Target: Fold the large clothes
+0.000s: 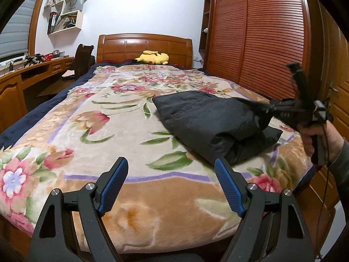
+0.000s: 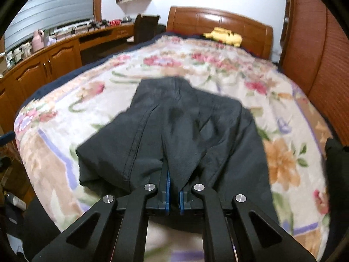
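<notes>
A dark grey garment (image 1: 209,122) lies partly folded on the floral blanket (image 1: 104,118), toward the bed's right side. My right gripper (image 2: 174,187) is shut on a fold of this garment (image 2: 174,131) at its near edge, and the cloth rises from the bed to the pinched blue pads (image 2: 167,193). In the left wrist view the right gripper (image 1: 267,107) comes in from the right, held by a hand (image 1: 316,137), with the cloth pulled up to its tips. My left gripper (image 1: 171,170) hovers open over the blanket's near end, nothing between its blue pads (image 1: 113,187).
A yellow plush toy (image 1: 153,57) lies by the wooden headboard (image 1: 144,47). A wooden desk (image 1: 32,74) with a chair (image 1: 81,61) runs along the left. Slatted wardrobe doors (image 1: 268,39) stand close on the right. Wall shelves (image 1: 67,11) hang at the upper left.
</notes>
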`<state>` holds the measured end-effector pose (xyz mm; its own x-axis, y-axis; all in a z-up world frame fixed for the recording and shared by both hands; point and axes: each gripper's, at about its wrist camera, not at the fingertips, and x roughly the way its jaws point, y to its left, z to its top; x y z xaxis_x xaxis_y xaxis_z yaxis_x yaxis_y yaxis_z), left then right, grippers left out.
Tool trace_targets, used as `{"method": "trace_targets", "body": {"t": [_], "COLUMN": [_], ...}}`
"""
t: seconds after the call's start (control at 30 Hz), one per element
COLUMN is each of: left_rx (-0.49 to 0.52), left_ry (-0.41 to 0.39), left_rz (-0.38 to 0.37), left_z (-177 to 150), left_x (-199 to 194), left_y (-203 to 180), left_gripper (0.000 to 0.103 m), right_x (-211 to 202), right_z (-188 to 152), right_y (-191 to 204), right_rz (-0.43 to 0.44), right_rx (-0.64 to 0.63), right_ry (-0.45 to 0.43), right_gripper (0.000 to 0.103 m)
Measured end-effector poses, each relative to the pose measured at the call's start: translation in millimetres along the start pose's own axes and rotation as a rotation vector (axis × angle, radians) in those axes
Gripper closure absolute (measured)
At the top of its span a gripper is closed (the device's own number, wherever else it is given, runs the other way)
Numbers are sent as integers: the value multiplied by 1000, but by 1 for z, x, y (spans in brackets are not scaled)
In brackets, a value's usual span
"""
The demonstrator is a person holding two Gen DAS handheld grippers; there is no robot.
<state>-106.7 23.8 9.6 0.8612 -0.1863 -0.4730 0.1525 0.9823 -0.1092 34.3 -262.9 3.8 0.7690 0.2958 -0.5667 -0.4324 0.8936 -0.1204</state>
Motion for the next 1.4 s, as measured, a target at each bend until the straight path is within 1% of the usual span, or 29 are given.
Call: {"method": "trace_targets", "body": {"t": [0.1, 0.2, 0.33, 0.43, 0.5, 0.57, 0.67, 0.73, 0.83, 0.9, 0.93, 0.97, 1.0, 1.07, 1.1, 1.23, 1.3, 1.37, 1.4], "left_rx": [12, 17, 32, 39, 43, 49, 63, 71, 88, 94, 96, 98, 100, 105, 106, 115, 121, 124, 125], "left_ry": [0, -1, -4, -6, -3, -1, 5, 11, 14, 12, 10, 8, 7, 6, 6, 10, 15, 19, 21], "left_rz": [-2, -6, -14, -21, -26, -32, -37, -40, -45, -49, -51, -53, -55, -58, -59, -60, -57, -56, -56], "left_z": [2, 4, 8, 10, 11, 12, 13, 14, 16, 17, 18, 19, 19, 20, 20, 21, 22, 23, 24], "left_x": [1, 2, 5, 7, 10, 14, 19, 23, 27, 29, 29, 30, 31, 32, 32, 36, 39, 43, 45], "left_y": [-4, -7, -12, -16, -20, -24, -30, -34, -40, -44, -45, -47, -48, -51, -51, -54, -54, -54, -54], "left_gripper": [21, 21, 21, 21, 21, 21, 21, 21, 21, 21, 21, 21, 21, 21, 21, 21, 21, 21, 21], "right_x": [-17, -35, -59, -69, -57, -46, -38, -33, -34, -41, -47, -56, -60, -71, -74, -80, -74, -64, -57], "right_z": [-1, -6, -23, -46, -63, -81, -98, -102, -101, -94, -91, -85, -82, -75, -74, -63, -61, -58, -57], "right_y": [-4, -8, -20, -46, -58, -65, -65, -59, -60, -67, -67, -69, -66, -62, -60, -42, -32, -23, -20], "right_rz": [-18, -70, -107, -148, -176, -164, -123, -123, -125, -153, -174, -177, -172, -161, -158, -131, -104, -70, -63], "right_rx": [-21, -43, -33, 34, 66, 83, 108, 104, 108, 131, 141, 148, 153, 158, 154, 107, 82, 58, 50], "right_ry": [-35, -67, -94, -78, -17, 34, 57, 69, 60, 45, 27, 4, -17, -67, -83, -139, -145, -134, -128], "right_gripper": [99, 99, 99, 99, 99, 99, 99, 99, 98, 82, 77, 68, 55, 43, 42, 40, 40, 41, 45]}}
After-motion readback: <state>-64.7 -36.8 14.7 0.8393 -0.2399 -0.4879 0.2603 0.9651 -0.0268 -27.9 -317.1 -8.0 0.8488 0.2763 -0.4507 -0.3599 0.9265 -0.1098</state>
